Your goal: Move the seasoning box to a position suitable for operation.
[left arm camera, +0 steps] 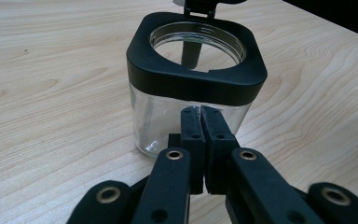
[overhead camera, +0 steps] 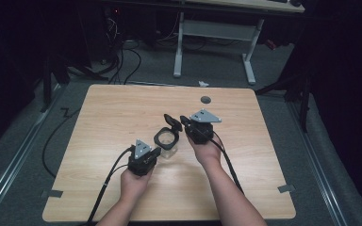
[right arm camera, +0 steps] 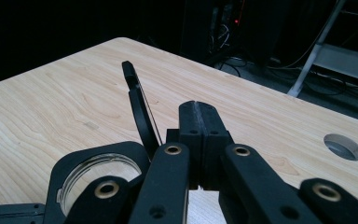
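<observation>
A clear glass jar (overhead camera: 166, 142) with a square black collar (left arm camera: 193, 70) stands at the middle of the wooden table (overhead camera: 113, 113). Its hinged black lid (overhead camera: 172, 121) is flipped up and open at the far side, seen edge-on as the lid (right arm camera: 139, 105) in the right gripper view. My left gripper (left arm camera: 200, 116) is shut and empty, its tips close against the jar's glass wall (left arm camera: 158, 126). My right gripper (right arm camera: 200, 114) is also shut with nothing in it, just right of the jar (right arm camera: 93, 175), beside the raised lid.
A round cable hole (overhead camera: 205, 99) sits near the table's far edge. Grey tape marks (overhead camera: 52, 193) lie at the near corners. A white desk frame (overhead camera: 217, 35) and cables stand on the floor beyond the table. Each gripper trails a black cable (overhead camera: 108, 183) toward me.
</observation>
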Action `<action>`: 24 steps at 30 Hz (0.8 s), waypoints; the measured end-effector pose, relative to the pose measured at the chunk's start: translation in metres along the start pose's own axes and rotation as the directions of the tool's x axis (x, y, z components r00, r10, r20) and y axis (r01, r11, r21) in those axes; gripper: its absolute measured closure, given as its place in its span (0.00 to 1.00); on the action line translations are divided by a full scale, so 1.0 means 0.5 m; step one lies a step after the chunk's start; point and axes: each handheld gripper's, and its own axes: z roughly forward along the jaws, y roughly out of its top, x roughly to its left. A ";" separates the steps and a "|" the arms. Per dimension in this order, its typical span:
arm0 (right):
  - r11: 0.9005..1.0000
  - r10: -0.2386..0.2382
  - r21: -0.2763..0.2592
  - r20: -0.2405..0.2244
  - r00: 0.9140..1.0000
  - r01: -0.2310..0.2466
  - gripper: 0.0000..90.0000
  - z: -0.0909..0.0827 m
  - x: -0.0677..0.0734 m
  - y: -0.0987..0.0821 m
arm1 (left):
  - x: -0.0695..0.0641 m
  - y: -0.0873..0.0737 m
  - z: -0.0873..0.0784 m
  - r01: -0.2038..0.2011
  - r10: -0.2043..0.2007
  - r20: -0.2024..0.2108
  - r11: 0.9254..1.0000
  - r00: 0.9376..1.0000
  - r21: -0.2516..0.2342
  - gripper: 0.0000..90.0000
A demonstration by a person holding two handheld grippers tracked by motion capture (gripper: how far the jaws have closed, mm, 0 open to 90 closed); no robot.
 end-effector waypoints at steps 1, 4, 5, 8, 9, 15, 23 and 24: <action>1.000 -0.001 0.002 -0.002 1.000 0.001 1.00 0.001 0.001 0.000 | 0.000 0.000 0.000 -0.001 0.001 0.001 1.000 1.000 -0.001 0.98; 1.000 0.002 0.002 -0.004 1.000 -0.002 1.00 0.002 0.004 -0.001 | -0.002 0.001 0.000 -0.003 0.003 0.000 1.000 1.000 -0.003 0.98; 1.000 -0.002 0.001 -0.006 1.000 0.002 1.00 0.002 0.005 -0.001 | -0.002 0.001 0.000 -0.003 0.003 0.000 1.000 1.000 -0.003 0.98; 1.000 -0.006 0.004 -0.010 1.000 0.006 1.00 0.001 0.009 -0.001 | -0.002 0.001 0.000 -0.002 0.002 0.001 1.000 1.000 -0.003 0.98; 1.000 -0.009 0.003 -0.013 1.000 0.009 1.00 0.001 0.011 -0.001 | -0.002 0.001 0.000 -0.002 0.002 0.001 1.000 1.000 -0.003 0.98; 1.000 -0.018 -0.003 -0.021 1.000 0.018 1.00 -0.004 0.021 0.000 | -0.003 0.001 0.000 -0.003 0.003 0.001 1.000 1.000 -0.003 0.98; 0.999 -0.034 -0.006 -0.039 0.999 0.034 1.00 -0.006 0.036 -0.002 | -0.004 0.001 0.000 -0.003 0.003 0.000 1.000 1.000 -0.005 0.98; 0.999 -0.036 -0.004 -0.040 0.999 0.036 1.00 -0.007 0.038 -0.004 | -0.004 0.001 0.000 -0.003 0.003 0.000 1.000 1.000 -0.005 0.98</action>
